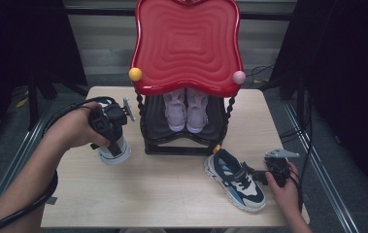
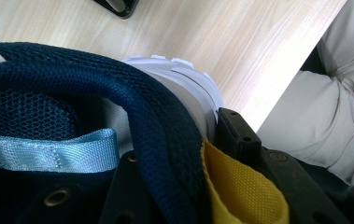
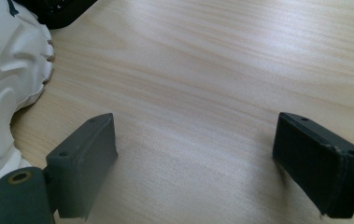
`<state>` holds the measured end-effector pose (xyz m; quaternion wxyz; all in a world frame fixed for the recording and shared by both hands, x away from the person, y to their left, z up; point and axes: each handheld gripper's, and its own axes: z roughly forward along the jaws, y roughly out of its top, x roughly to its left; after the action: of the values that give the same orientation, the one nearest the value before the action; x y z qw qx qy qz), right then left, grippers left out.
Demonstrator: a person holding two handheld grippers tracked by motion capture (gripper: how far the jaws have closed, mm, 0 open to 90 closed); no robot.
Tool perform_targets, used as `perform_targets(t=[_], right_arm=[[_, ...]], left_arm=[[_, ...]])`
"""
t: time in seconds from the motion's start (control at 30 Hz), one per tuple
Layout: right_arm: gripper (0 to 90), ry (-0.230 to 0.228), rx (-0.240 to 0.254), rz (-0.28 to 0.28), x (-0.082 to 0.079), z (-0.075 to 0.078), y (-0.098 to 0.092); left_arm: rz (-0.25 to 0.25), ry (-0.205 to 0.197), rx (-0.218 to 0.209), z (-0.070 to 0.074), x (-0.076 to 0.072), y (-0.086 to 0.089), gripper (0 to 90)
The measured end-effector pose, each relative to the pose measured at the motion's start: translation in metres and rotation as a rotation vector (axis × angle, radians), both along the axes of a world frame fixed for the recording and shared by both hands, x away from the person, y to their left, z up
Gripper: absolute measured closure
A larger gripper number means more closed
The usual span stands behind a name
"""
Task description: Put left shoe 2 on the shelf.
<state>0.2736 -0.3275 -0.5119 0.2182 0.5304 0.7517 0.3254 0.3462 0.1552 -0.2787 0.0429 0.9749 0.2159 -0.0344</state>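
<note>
My left gripper [image 1: 109, 138] is shut on a navy and white sneaker [image 1: 115, 153] at the left of the table, left of the rack. In the left gripper view the gripper [image 2: 184, 154] pinches the shoe's navy mesh collar [image 2: 156, 121] by the yellow heel tab [image 2: 240, 196], beside the white sole [image 2: 188, 88]. The shoe hangs toe down. Its mate, a white, blue and black sneaker [image 1: 235, 180], lies on the table at the front right. My right gripper [image 1: 264, 175] stands open just right of it, and the right gripper view has the gripper [image 3: 195, 158] over bare table with the white sole [image 3: 6, 88] at its left.
A black shoe rack [image 1: 181, 145] with a red wavy top [image 1: 186, 43] stands at the back middle, with a pair of pale lilac shoes [image 1: 186, 111] inside. Bare wood table [image 1: 162, 194] stretches along the front. The person's light trousers [image 2: 324, 107] lie past the table edge.
</note>
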Motion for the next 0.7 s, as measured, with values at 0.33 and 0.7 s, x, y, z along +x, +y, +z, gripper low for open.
perform_targets(t=[0.33,0.7], right_arm=[[12.7,0.001,-0.001,0.0,0.0,0.0,0.0],[12.7,0.002,0.0,-0.001,0.0,0.0,0.0]], left_arm=[[0.002,-0.029,0.005,0.024,-0.001,-0.005,67.9],[-0.013,-0.069,0.022,0.048,-0.001,-0.009,67.9]])
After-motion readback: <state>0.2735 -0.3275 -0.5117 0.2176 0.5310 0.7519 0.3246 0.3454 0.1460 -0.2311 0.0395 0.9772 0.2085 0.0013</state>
